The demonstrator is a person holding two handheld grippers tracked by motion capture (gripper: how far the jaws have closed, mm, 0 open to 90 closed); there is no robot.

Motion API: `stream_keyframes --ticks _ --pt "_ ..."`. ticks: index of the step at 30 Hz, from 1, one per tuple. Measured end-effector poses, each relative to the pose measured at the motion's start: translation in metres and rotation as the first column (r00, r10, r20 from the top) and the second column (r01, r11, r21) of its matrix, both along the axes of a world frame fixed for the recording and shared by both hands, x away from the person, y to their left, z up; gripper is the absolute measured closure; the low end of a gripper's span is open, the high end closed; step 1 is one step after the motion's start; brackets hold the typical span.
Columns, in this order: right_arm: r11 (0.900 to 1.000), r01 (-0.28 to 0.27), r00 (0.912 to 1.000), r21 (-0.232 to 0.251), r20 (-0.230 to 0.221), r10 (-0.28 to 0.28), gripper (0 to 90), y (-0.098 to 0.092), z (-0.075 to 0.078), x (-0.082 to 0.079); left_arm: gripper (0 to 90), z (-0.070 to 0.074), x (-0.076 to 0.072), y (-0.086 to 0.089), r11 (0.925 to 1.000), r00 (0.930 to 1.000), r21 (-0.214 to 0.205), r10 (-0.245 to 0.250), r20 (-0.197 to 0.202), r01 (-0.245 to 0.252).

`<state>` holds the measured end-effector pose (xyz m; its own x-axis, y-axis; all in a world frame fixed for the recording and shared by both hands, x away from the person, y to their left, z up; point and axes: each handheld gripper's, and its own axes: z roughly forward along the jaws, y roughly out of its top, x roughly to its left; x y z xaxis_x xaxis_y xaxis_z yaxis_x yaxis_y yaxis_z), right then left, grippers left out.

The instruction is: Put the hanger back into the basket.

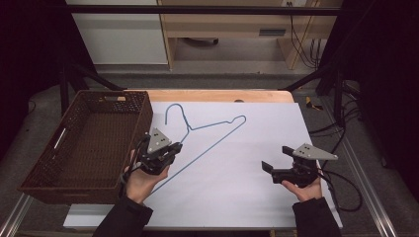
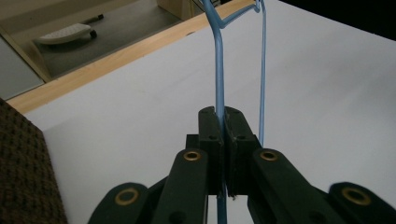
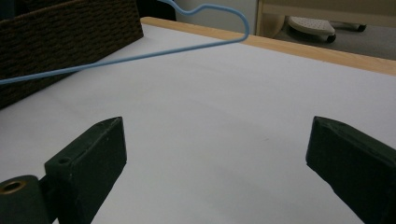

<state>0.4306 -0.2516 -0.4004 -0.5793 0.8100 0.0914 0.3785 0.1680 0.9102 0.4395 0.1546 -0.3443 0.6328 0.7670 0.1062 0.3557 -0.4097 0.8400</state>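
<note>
A light blue wire hanger lies slanted over the white sheet, with its hook toward the far edge. My left gripper is shut on the hanger's wire beside the basket. In the left gripper view the black jaws pinch one strand of the hanger, and a second strand runs just to their right. My right gripper is at the sheet's right side, open, with nothing between its jaws. From the right gripper view, the hanger hangs farther off, above the sheet.
A dark brown wicker basket stands empty at the table's left; its wall shows in the left gripper view and the right gripper view. The wooden table edge runs along the back. Cables trail at the right.
</note>
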Motion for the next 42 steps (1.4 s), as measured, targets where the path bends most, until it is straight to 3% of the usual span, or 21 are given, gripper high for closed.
stream_keyframes --ticks 6,12,25,33,36,42 --pt "0.9998 0.007 1.0000 0.016 0.003 -0.007 5.4 -0.003 0.001 0.000 87.1 0.012 -0.002 0.010 0.9999 0.9998 -0.013 0.002 0.020 -0.002" --pt "0.9999 0.012 0.9999 0.003 0.005 -0.012 5.2 -0.003 0.000 0.000 87.2 0.021 -0.002 0.014 0.9999 0.9997 -0.014 -0.001 0.025 0.001" --pt "0.9998 0.011 0.9999 0.015 0.009 -0.012 4.6 -0.004 0.002 -0.001 87.1 0.051 -0.002 0.020 0.9997 0.9986 0.022 0.005 0.052 -0.006" --pt "0.9998 0.014 0.9999 0.011 0.008 -0.014 4.5 -0.005 0.003 -0.002 87.1 0.069 0.001 0.042 0.9991 0.9977 0.035 0.021 0.064 -0.023" --pt "0.9998 0.013 0.9999 0.015 0.009 -0.013 4.5 -0.005 0.003 -0.002 87.2 0.074 0.002 0.051 0.9993 0.9971 0.021 0.031 0.069 -0.032" --pt "0.9998 0.014 0.9998 0.014 0.011 -0.014 4.5 -0.006 0.004 -0.002 87.1 0.084 0.006 0.073 0.9975 0.9961 0.041 0.055 0.068 -0.058"
